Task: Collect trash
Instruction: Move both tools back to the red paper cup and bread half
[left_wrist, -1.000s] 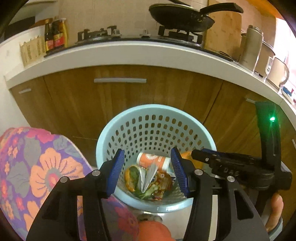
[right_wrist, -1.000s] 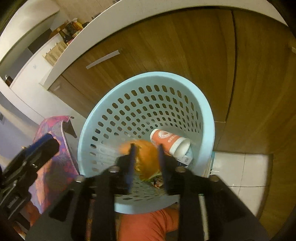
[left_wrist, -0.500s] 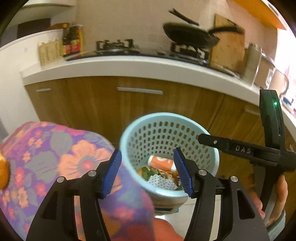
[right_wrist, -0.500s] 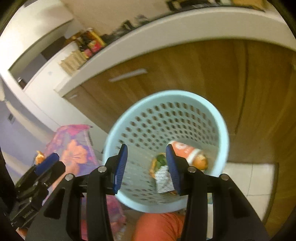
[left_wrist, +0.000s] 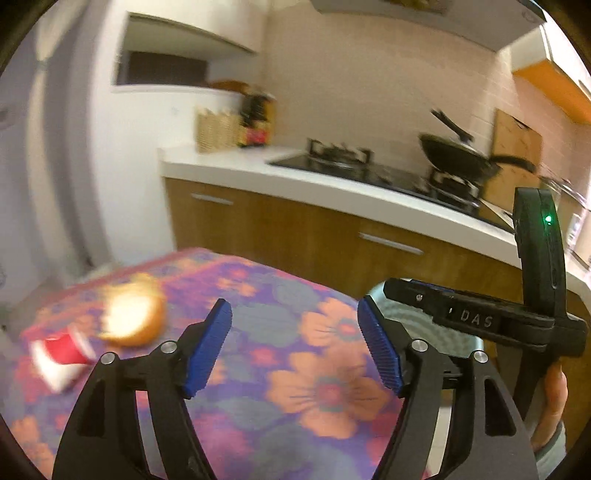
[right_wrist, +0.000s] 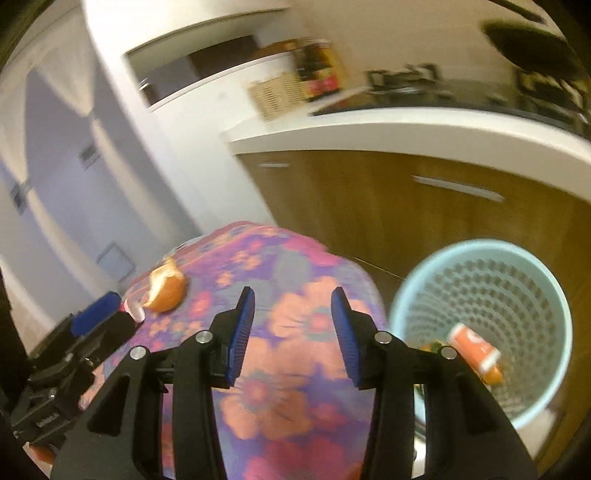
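1. Sitting on your floral tablecloth (left_wrist: 314, 387): orange peel (left_wrist: 131, 319) and a red cup (left_wrist: 59, 360), side by side.
2. Your left gripper (left_wrist: 295, 350) is opening over the cloth, gripping nothing.
3. Your right gripper (right_wrist: 291, 332) is hanging parted, empty.
4. Blue bin (right_wrist: 480, 254) is holding an orange cup (right_wrist: 474, 349).

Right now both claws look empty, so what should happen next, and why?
Probably reach the left gripper, whose jaws are opening with nothing between them, toward the orange peel beside the red cup on the floral cloth. Both are trash not yet in the blue basket; the right gripper is empty too.
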